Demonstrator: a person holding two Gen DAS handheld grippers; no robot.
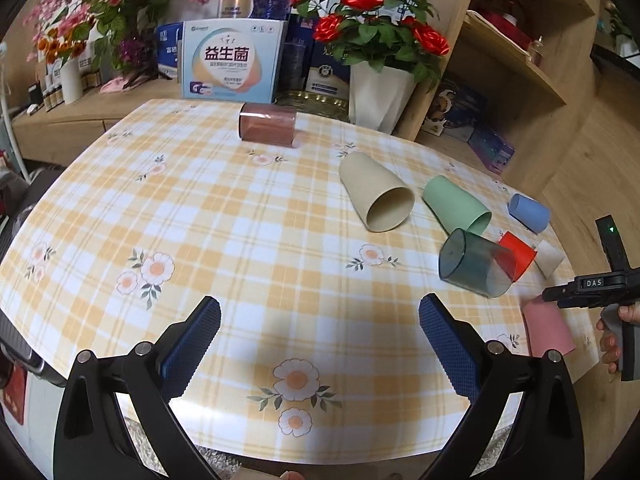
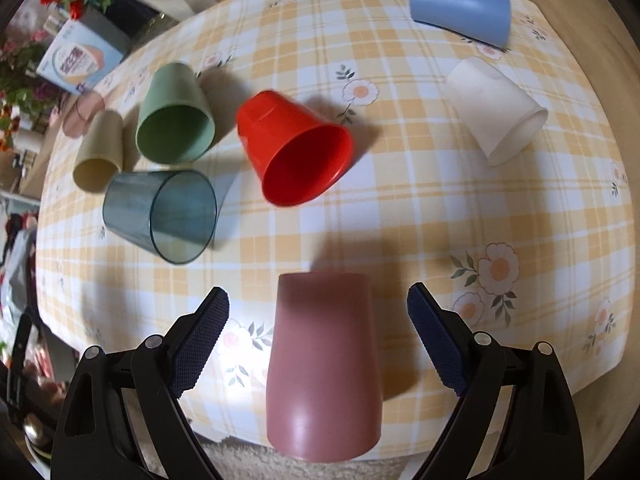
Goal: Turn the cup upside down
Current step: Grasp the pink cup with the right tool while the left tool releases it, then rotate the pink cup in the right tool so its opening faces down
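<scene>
A pink cup (image 2: 324, 364) lies on its side at the table's near edge, base toward the camera. My right gripper (image 2: 318, 308) is open, its blue pads either side of the cup, not touching it. The same cup shows at the right table edge in the left wrist view (image 1: 546, 330), under the right gripper's body (image 1: 592, 290). My left gripper (image 1: 320, 316) is open and empty over the checked tablecloth (image 1: 240, 220). Other cups lie on their sides: red (image 2: 294, 150), green (image 2: 176, 114), clear blue-grey (image 2: 160, 212), beige (image 2: 100, 152), white (image 2: 496, 110), blue (image 2: 460, 10).
A brown translucent cup (image 1: 268, 124) lies at the table's far side. Behind it stand a printed box (image 1: 234, 64) and a white vase of red roses (image 1: 380, 92). A wooden shelf (image 1: 520, 60) rises at the right. The table edge is close below both grippers.
</scene>
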